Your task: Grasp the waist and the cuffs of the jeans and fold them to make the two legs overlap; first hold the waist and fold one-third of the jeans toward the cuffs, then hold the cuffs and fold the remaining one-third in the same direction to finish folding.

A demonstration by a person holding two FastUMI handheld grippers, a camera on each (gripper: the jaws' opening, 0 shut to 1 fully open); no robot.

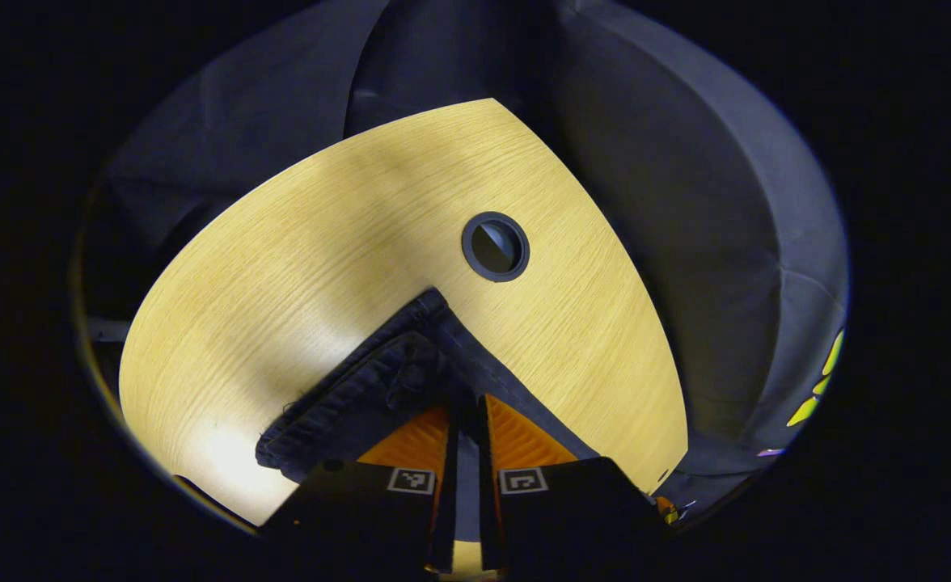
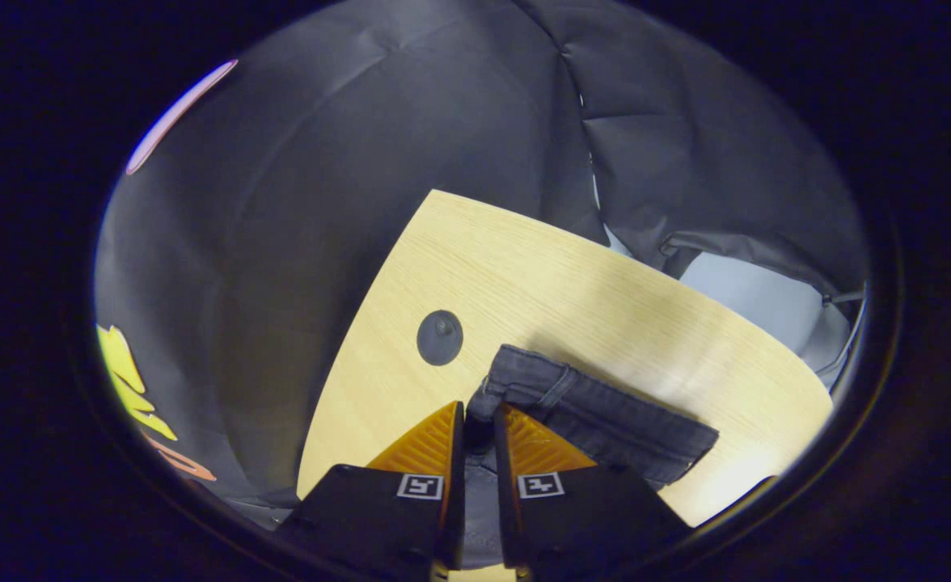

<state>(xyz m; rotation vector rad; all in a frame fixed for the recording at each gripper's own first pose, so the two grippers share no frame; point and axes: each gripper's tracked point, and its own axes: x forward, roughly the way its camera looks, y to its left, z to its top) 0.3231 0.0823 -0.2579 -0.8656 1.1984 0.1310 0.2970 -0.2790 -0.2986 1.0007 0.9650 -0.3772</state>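
Left gripper: fingers closed on a corner of the jeans, likely to carry that edge over.
Right gripper: fingers pinch the waist band, so both ends move together.
Jeans place: lying on the tabletop, near its grommet hole.
Room: dark cloth wall behind the tabletop.

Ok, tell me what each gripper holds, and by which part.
Both hold the jeans. The right gripper is shut on the waistband corner; the left gripper is shut on a hemmed edge, apparently the cuffs.
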